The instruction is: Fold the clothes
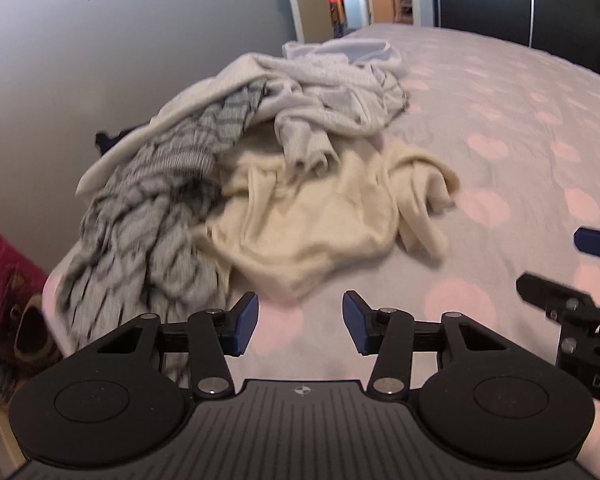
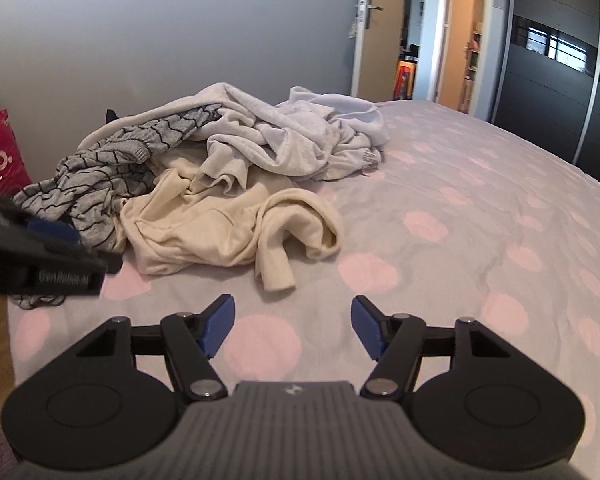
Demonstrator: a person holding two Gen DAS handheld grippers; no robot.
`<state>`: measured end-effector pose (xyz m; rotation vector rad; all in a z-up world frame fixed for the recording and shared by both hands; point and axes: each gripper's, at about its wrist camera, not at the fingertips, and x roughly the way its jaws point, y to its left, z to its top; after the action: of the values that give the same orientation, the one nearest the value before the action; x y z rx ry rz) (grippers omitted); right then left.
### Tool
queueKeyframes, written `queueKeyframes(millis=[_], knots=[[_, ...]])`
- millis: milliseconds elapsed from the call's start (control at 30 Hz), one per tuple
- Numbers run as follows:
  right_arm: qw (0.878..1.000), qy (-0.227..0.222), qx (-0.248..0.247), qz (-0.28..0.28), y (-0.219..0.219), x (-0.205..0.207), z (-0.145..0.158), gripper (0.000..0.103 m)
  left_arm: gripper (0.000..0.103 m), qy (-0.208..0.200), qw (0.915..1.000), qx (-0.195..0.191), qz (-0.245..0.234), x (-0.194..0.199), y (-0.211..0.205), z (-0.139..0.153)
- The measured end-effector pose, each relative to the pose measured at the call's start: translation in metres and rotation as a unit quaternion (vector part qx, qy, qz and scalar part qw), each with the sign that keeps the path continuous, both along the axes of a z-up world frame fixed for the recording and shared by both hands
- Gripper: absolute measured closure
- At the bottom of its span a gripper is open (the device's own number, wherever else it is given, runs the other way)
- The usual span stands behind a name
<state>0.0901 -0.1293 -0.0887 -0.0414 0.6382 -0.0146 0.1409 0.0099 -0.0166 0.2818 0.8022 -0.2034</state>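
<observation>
On the bed (image 2: pixel 480 200), the cream top (image 1: pixel 308 216) sits at the pile's near edge, straight ahead of the left gripper (image 1: pixel 300 324), which looks nearer; the right gripper (image 2: pixel 292 328) has its sleeve ahead. Both grippers gape, gripping nothing.

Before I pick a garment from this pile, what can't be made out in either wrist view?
- Striped grey garment: motion-blurred in the left wrist view; the left gripper covers its near edge in the right wrist view.
- Cream top: its far part lies under the light grey garment.
- Dark item behind the pile: mostly hidden, type unclear.
- Right gripper: cut off by the left wrist view's edge.
</observation>
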Motion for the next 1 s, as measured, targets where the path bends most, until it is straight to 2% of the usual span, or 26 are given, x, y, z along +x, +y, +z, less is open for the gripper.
queueKeyframes(millis=[100, 233, 267, 300, 333, 500, 567, 600, 667, 700, 800, 1000], knots=[[1.0, 0.005, -0.002, 0.013, 0.002, 0.026, -0.006, 0.036, 0.059, -0.008, 0.9997, -0.022, -0.002, 0.03, 0.007, -0.005], [0.999, 0.015, -0.013, 0.029, 0.006, 0.061, -0.021, 0.036, 0.059, -0.027, 0.9994, -0.022, -0.001, 0.064, 0.014, -0.021], [0.999, 0.019, -0.017, 0.032, 0.006, 0.069, -0.026, 0.036, 0.06, -0.031, 0.9993, -0.022, -0.001, 0.072, 0.015, -0.025], [0.999, 0.022, -0.02, 0.035, 0.006, 0.077, -0.031, 0.036, 0.066, -0.034, 0.9993, -0.017, 0.004, 0.08, 0.018, -0.03], [0.999, 0.026, -0.022, 0.036, 0.006, 0.085, -0.037, 0.037, 0.071, -0.029, 0.9994, -0.015, 0.009, 0.087, 0.02, -0.036], [0.998, 0.042, -0.018, 0.038, 0.006, 0.125, -0.058, 0.04, 0.073, -0.008, 0.9988, -0.03, 0.037, 0.114, 0.029, -0.056], [0.998, 0.044, -0.014, 0.035, 0.007, 0.138, -0.062, 0.045, 0.074, -0.005, 0.9991, -0.023, 0.034, 0.118, 0.027, -0.061], [0.998, 0.048, -0.012, 0.033, 0.008, 0.143, -0.063, 0.052, 0.076, -0.004, 0.9993, -0.02, 0.032, 0.121, 0.026, -0.063], [0.998, 0.057, -0.009, 0.028, 0.008, 0.153, -0.064, 0.073, 0.09, 0.001, 0.9992, -0.013, 0.036, 0.125, 0.023, -0.065], [0.997, 0.069, -0.007, 0.024, 0.008, 0.156, -0.063, 0.09, 0.096, 0.004, 0.9991, -0.012, 0.04, 0.127, 0.022, -0.065], [0.997, 0.065, -0.033, -0.012, 0.004, 0.148, -0.055, 0.093, 0.099, 0.011, 0.999, -0.026, 0.034, 0.123, 0.02, -0.055], [0.994, 0.038, -0.065, -0.08, -0.028, 0.094, -0.017, 0.095, 0.1, -0.024, 0.999, -0.024, -0.028, 0.081, -0.004, -0.025]])
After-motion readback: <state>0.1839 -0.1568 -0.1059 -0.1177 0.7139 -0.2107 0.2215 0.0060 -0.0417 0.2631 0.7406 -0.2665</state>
